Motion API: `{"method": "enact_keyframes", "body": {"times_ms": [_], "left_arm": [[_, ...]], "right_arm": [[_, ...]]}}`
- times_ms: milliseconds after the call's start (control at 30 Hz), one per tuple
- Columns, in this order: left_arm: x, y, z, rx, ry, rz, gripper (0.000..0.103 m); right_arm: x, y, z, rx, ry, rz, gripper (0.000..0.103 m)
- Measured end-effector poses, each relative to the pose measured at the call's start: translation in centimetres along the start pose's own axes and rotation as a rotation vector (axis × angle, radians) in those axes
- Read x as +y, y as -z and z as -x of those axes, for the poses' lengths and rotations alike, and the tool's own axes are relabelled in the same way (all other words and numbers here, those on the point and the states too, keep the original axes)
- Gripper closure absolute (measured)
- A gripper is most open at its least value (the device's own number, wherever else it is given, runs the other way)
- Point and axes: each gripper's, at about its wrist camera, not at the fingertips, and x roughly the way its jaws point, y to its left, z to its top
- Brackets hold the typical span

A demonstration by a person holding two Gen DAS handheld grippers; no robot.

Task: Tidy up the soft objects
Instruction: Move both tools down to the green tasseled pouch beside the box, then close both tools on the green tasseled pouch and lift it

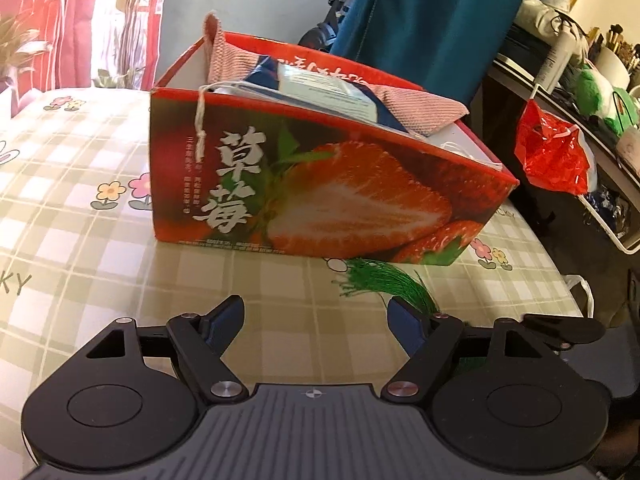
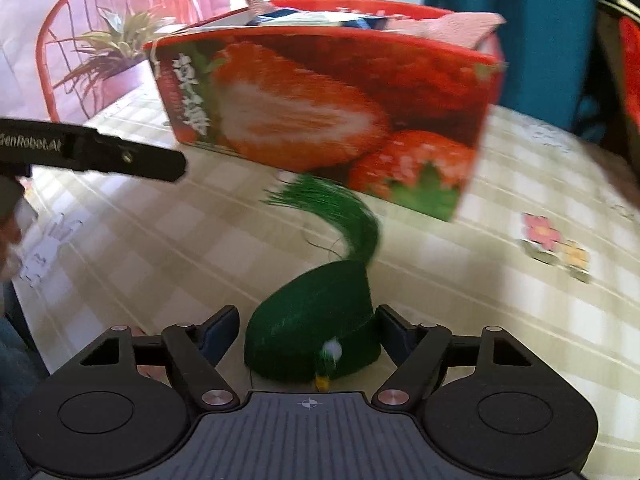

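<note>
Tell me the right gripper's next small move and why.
Probably close the right gripper on the green hat: it lies on the tablecloth between the open jaws, not yet pinched, with the strawberry box just beyond.

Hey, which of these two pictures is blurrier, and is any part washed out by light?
Right wrist view: motion-smeared, the strawberry box and green hat soft. Left wrist view: sharp, box lettering crisp. Both bend at the fisheye edges; bright window glare top left.
</note>
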Motion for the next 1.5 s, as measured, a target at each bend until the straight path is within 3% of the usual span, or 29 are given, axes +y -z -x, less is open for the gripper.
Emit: {"method": "enact_keyframes", "body": {"times_ms": [267,400,633,1033,1233,1433,1500], "left_arm": [[1.5,-0.3,0.4,-0.013,-0.031,0.039,0.023],[1.7,-0.2,0.4,-0.009,-0.023,0.057,0.023],[0.4,0.7,0.2,0.015,0.032,0.052,0.023],[-1.4,2.0,-1.2,0.071,0.139,0.042,0.023],[-2.8,2.5,-2.0,0.098,0.221,0.022,0.024],[-3.5,3.6,-3.6,0.154,0.316,0.052,0.038],[-3.5,3.7,-3.9,0.161,0.342,0.063,0.049]], "right_arm": [[3.9,-3.0,-2.4,-0.043,-0.054,0.050,0.035],[3.9,-3.3,-1.9,-0.055,-0.053,0.066,0.024],[2.4,-1.9,-0.2,-0.056,-0.053,0.043,0.024],[3.1,-0.3,1.4,-0.047,-0.022,0.127,0.025],[2.3,0.9,1.9,-0.022,-0.028,0.079,0.032],[2.0,1.4,2.1,-0.020,-0.049,0.056,0.047],[2.1,1.5,2.1,-0.028,-0.056,0.052,0.050]]}}
